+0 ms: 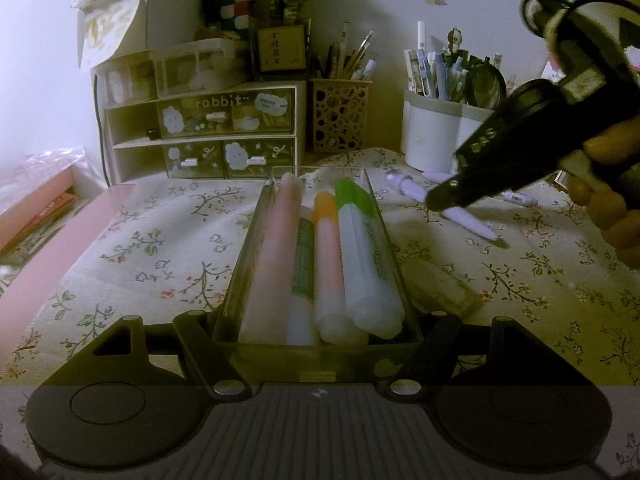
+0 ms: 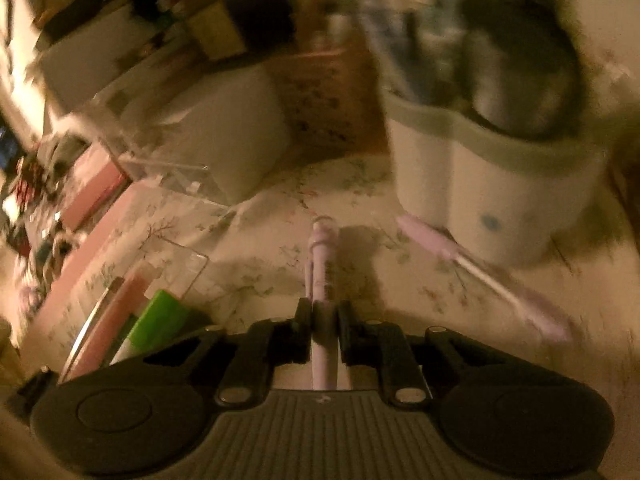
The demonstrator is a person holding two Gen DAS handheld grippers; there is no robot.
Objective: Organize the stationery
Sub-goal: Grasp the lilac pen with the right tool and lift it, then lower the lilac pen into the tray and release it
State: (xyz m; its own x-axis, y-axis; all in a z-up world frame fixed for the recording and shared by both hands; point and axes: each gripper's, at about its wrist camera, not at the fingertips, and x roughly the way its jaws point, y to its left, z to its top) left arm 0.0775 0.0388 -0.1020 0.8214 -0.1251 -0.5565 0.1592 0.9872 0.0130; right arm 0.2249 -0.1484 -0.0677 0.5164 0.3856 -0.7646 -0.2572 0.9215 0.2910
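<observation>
While the tray [image 1: 316,264] is clamped at its near end between the fingers of the left gripper [image 1: 316,344], it is kept steady on the cloth [image 1: 140,240] to receive more pens; four markers [image 1: 332,256] already lie inside. At the right wrist, the right gripper [image 2: 325,320] is closed on a lilac pen [image 2: 322,264], gripped mid-barrel, probably for transfer to the tray just to its left.

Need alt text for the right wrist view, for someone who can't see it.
The right gripper is shut on a lilac pen above a floral tablecloth. A second lilac pen lies beside a blurred white pen pot; a clear tray of markers sits at left.
</observation>
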